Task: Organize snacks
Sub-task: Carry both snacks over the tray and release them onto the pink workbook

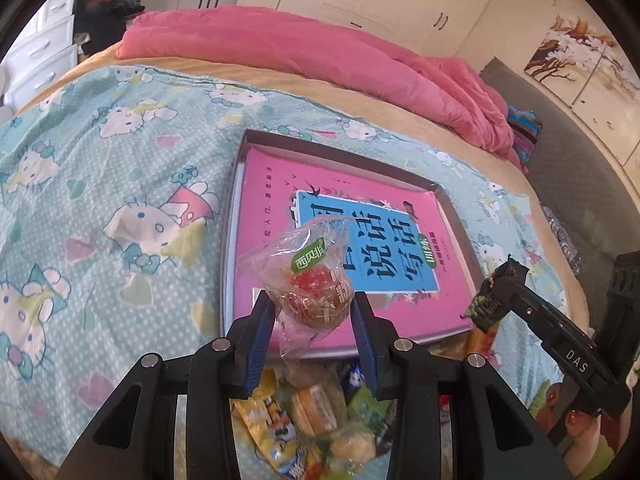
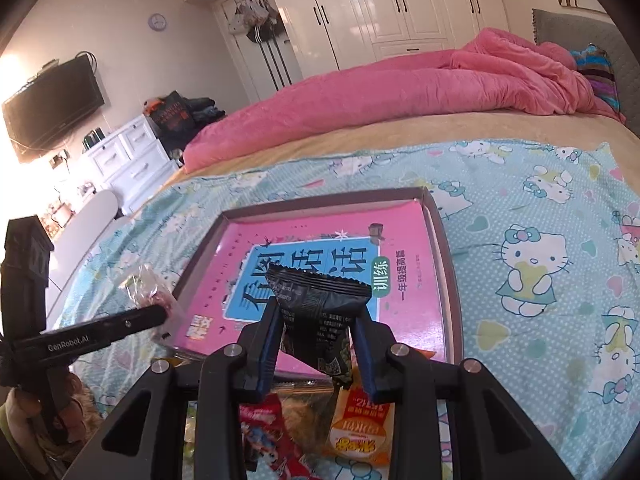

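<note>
While my left gripper (image 1: 314, 308) pinches a round, crinkly clear-wrapped pastry (image 1: 310, 300), my right gripper (image 2: 316, 332) clamps a matte black sachet (image 2: 318, 300), serrated top toward twelve o'clock.

You are working over a bed (image 2: 360, 136). A blue cat blanket (image 1: 100, 200) is lying spread on it. A flat box (image 2: 444, 240) with a pink book (image 1: 276, 184) inside is sitting on the blanket. A pile of snacks (image 1: 316, 412) is lying just beside the box. A pink quilt (image 2: 400, 88) is lying bunched far back.
</note>
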Action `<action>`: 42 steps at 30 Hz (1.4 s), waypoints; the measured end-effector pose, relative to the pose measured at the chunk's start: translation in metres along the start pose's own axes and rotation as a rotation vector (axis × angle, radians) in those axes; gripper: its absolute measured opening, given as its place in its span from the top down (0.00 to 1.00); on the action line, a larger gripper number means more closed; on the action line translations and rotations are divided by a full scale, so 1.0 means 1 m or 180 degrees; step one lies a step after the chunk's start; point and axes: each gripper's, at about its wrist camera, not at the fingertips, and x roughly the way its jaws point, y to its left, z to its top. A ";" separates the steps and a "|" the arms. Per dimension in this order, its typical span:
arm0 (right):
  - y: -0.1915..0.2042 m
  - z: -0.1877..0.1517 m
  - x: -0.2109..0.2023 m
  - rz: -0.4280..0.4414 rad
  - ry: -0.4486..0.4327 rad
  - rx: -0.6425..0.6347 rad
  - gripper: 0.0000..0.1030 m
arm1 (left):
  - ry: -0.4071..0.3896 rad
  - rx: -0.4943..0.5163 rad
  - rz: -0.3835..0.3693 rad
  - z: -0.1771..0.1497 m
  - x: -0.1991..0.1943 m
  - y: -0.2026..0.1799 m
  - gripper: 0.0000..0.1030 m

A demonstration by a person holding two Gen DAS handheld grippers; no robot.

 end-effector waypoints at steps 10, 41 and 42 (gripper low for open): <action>0.000 0.005 0.021 -0.0012 0.0079 0.0067 0.67 | 0.0104 0.0031 0.0067 0.008 0.024 0.004 0.61; 0.012 -0.010 0.056 0.0037 0.0655 0.0043 0.66 | 0.0320 0.0080 0.0066 0.000 0.040 0.002 0.60; 0.012 -0.010 0.057 0.0036 0.0660 0.0043 0.66 | 0.0329 0.0073 0.0066 0.000 0.041 0.002 0.60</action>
